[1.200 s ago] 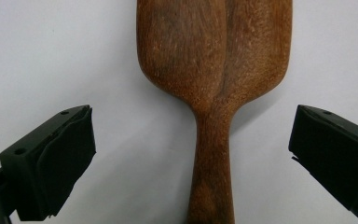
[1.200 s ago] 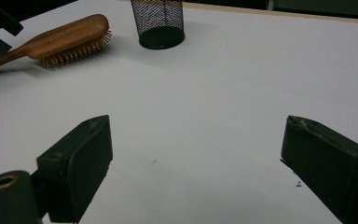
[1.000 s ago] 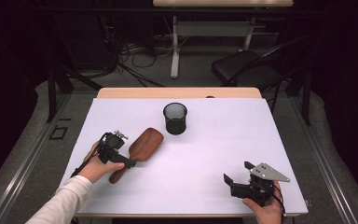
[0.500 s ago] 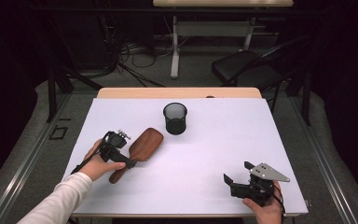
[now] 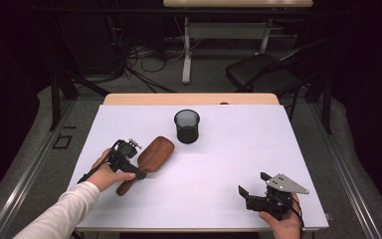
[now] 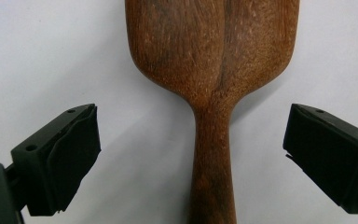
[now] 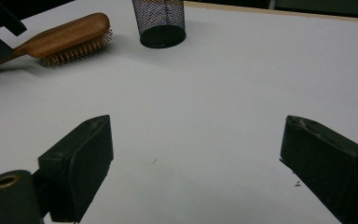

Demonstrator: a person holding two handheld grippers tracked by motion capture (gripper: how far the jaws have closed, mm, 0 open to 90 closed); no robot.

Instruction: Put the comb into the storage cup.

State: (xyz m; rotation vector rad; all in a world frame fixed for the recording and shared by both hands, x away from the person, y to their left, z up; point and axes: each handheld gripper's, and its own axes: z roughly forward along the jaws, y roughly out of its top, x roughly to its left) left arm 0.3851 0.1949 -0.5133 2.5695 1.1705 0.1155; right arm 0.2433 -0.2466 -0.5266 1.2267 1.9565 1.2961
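A wooden hairbrush [image 5: 155,153] lies bristles down at the left of the white table [image 5: 229,149], its handle pointing toward the person. My left gripper [image 5: 137,172] hovers over that handle. In the left gripper view the brush [image 6: 214,51] has its narrow neck between the wide-open jaws of the left gripper [image 6: 191,135], and neither pad touches it. My right gripper [image 5: 252,184] rests near the front right edge, open with nothing between its jaws [image 7: 196,140]. From there the brush [image 7: 65,35] shows its bristles at the far left.
A black mesh cup [image 5: 186,126] stands upright at the middle back of the table, just right of the brush head, and also appears in the right gripper view [image 7: 160,21]. A dark chair [image 5: 263,74] and cables sit on the floor beyond the table.
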